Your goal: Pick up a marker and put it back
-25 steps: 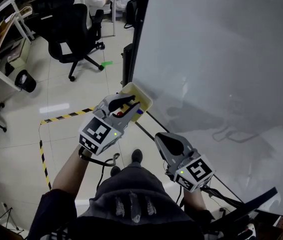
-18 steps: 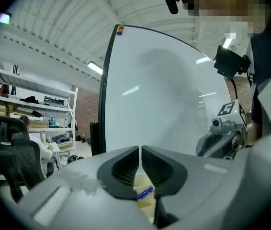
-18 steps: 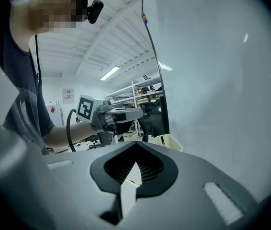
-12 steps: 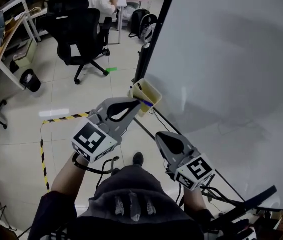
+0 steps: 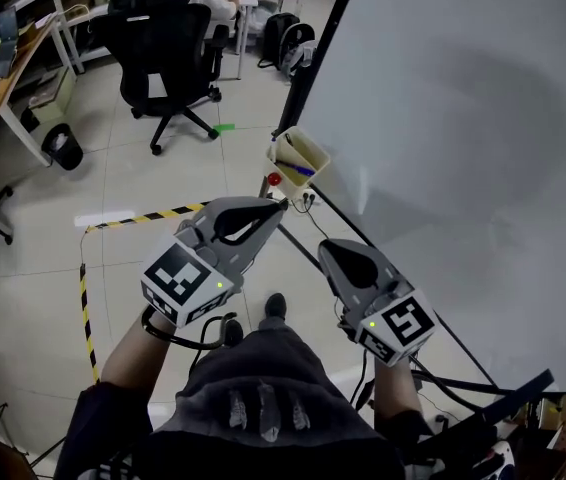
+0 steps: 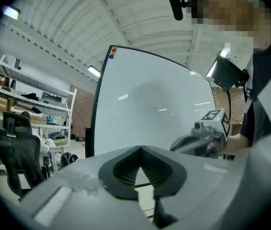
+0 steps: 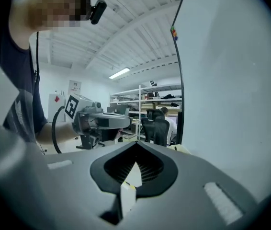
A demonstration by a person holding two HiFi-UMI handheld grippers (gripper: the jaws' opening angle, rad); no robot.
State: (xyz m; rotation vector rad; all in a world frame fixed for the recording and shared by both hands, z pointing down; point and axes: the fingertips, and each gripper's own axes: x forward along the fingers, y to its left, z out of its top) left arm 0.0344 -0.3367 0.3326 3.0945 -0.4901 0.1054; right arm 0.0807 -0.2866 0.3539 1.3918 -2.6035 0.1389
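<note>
Since both the left tongs [image 5: 272, 208] and right tongs [image 5: 329, 250] are pressed together on nothing, the blue marker [image 5: 298, 171] seemingly sits returned in the yellow holder [image 5: 311, 148] (mounted at the whiteboard [image 5: 463, 118] edge).

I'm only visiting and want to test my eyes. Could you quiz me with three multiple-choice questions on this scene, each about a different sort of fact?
1. Where is the yellow cup?
A. on the floor
B. at the whiteboard's lower corner
C. on a desk

2. What colours is the floor tape?
A. yellow and black
B. red and white
C. plain blue

3. How do the left gripper's jaws stand?
A. shut on a marker
B. wide apart
C. together, empty

Answers:
1. B: it hangs at the board's frame.
2. A: the head view shows the stripes.
3. C: the left gripper view shows the tips meeting, with nothing between them.
</note>
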